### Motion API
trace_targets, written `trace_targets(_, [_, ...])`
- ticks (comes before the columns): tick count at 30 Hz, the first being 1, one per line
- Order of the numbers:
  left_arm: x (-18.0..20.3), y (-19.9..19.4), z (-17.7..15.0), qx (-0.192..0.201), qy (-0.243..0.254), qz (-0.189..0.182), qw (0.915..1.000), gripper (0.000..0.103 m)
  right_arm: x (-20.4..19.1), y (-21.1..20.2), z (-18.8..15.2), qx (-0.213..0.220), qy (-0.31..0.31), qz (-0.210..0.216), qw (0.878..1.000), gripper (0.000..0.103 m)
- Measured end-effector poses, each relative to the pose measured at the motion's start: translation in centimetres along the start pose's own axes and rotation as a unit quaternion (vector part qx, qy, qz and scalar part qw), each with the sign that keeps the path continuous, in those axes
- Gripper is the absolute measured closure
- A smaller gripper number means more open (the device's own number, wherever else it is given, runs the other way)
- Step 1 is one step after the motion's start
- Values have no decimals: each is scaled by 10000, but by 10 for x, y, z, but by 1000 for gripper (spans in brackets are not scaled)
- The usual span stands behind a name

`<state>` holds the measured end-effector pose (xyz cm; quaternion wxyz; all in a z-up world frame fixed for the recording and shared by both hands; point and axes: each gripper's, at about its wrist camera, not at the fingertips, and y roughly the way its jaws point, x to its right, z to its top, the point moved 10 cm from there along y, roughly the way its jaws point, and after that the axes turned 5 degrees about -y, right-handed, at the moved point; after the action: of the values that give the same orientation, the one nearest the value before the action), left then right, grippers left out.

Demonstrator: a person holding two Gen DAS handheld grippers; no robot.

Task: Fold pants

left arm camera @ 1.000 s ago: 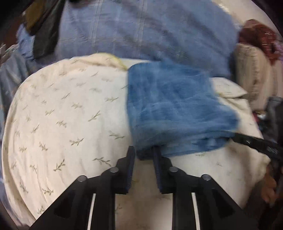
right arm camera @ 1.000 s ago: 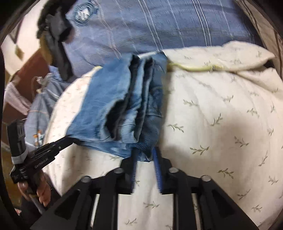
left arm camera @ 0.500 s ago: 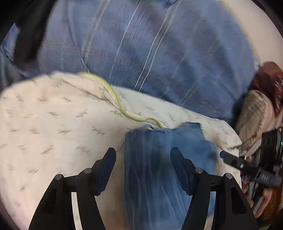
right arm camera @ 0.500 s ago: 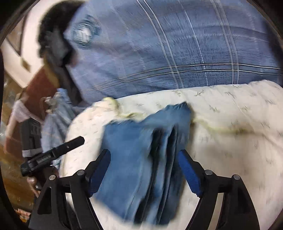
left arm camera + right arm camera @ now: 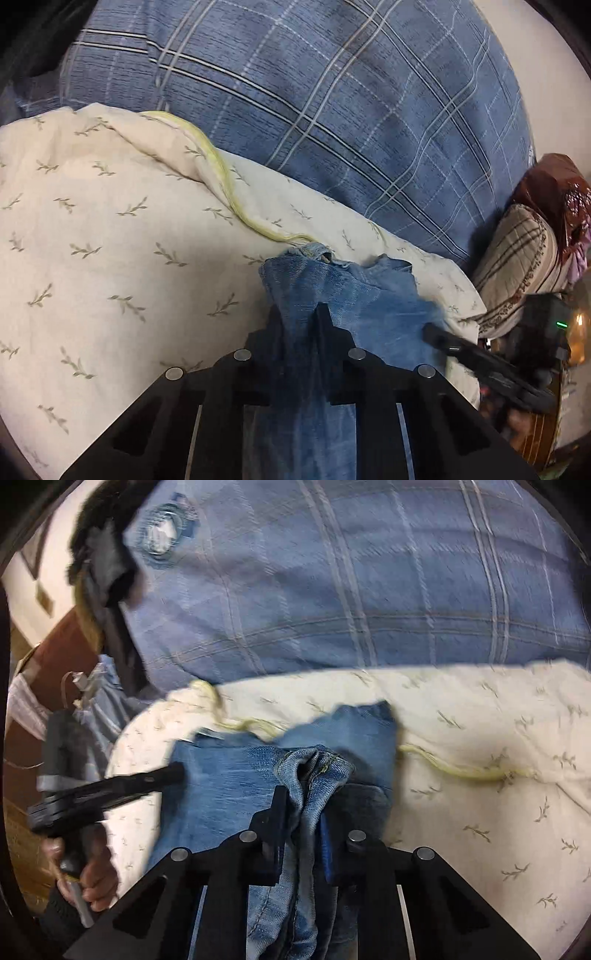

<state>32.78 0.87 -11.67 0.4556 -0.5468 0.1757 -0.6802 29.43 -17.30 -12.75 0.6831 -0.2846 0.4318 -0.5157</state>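
The blue denim pants (image 5: 354, 295) lie folded on a cream leaf-print sheet (image 5: 110, 229). My left gripper (image 5: 298, 314) is shut on a bunched edge of the pants. My right gripper (image 5: 303, 801) is shut on a thick gathered edge of the same pants (image 5: 236, 775), with a stitched hem bulging between its fingers. The right gripper shows in the left wrist view (image 5: 480, 358) at the pants' right side. The left gripper shows in the right wrist view (image 5: 110, 786) at the pants' left side, held by a hand (image 5: 92, 878).
A large blue plaid pillow (image 5: 332, 103) lies behind the sheet; it also shows in the right wrist view (image 5: 332, 590). A yellow cord (image 5: 221, 184) runs along the sheet's fold. A striped beige cushion (image 5: 517, 258) and dark red fabric (image 5: 554, 192) sit at the right.
Both grippers opened wide, moved forward over the pants, and have now shut on bunched denim at opposite sides. The fabric edges are gathered up between the fingers.
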Motion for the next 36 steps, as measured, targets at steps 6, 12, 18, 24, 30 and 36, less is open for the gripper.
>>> trace_targets(6, [-3,-16,-2,91,48,240,9997,69,3,-8,-4,66,269,125,9995,64])
trace_targets(12, [-15,-21,10,340,-212,377,9985,51,17,-20,2,295,880,670,9934,42])
trace_targets(18, [-7,-10,9,314,-232,216,9990,82,29,3,0,53,1114,714,9912,33])
trace_targets(24, [3,-14,13,369,-210,-79,9991,90,29,14,-9,-147,1147,730,9906,55])
trace_targets(30, [-8,-9,12,353,-108,211,9991,84,26,12,-5,-71,939,537,9941,58])
trace_targets(36, [-15,-22,3,2,-263,397,9989,62,17,-5,-12,-159,1088,694,9915,36])
